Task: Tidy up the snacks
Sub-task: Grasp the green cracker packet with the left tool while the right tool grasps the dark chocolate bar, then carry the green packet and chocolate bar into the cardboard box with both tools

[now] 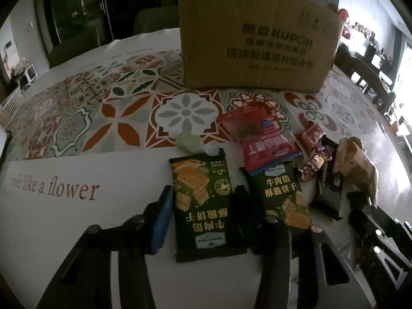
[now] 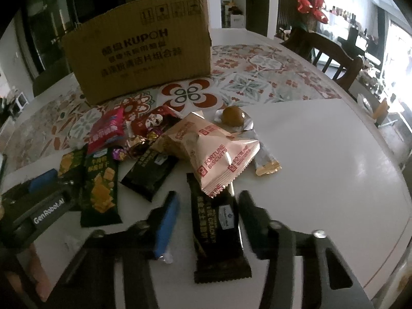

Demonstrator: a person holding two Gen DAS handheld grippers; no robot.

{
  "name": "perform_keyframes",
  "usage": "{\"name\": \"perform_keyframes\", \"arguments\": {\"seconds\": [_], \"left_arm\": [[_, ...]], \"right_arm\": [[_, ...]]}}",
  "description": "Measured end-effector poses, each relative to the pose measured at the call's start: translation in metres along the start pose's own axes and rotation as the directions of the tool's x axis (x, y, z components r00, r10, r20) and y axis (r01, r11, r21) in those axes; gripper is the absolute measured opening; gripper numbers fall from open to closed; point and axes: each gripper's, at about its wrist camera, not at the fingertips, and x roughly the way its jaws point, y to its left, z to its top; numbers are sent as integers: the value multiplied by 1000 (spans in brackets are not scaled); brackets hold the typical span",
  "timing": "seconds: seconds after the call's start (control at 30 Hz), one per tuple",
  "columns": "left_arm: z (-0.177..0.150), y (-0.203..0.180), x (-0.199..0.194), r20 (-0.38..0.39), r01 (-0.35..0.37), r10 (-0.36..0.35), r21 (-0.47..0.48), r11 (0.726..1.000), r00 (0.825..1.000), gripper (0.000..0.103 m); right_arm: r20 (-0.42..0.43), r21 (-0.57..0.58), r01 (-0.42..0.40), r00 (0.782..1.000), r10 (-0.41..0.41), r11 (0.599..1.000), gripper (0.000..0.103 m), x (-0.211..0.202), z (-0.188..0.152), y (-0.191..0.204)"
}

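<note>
Tabletop (image 1: 108, 164): white, round-edged, patterned tile-print mat; "Smile like a flower" lettering. Cardboard box (image 1: 255, 41) upright at the far side. Dim room, dark chairs, bright window at right.

Snack pile just before the box.

Left gripper (image 1: 203, 206): jaws straddle a green cracker packet (image 1: 203, 203) lying flat; pad contact cannot be told.

Right gripper (image 2: 208, 206): jaws flank a black cracker packet (image 2: 216, 221), its far end under a pink Fortune Biscuits bag (image 2: 219, 152); contact unclear.

Small wrappers in the pile illegible.
</note>
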Motion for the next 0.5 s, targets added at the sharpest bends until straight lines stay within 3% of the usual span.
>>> {"name": "perform_keyframes", "arguments": {"seconds": [0.13,0.5], "left_arm": [[-2,-1,-2,2,8,-8,9,1000,1000,45],[-6,-5,-41,68,20,-23,49,999,997,45]], "right_arm": [[2,2,-8,1000,8,1000,31,-1,1,-3],[55,-17,-67,996,68,998,31,-23,1,0]]}}
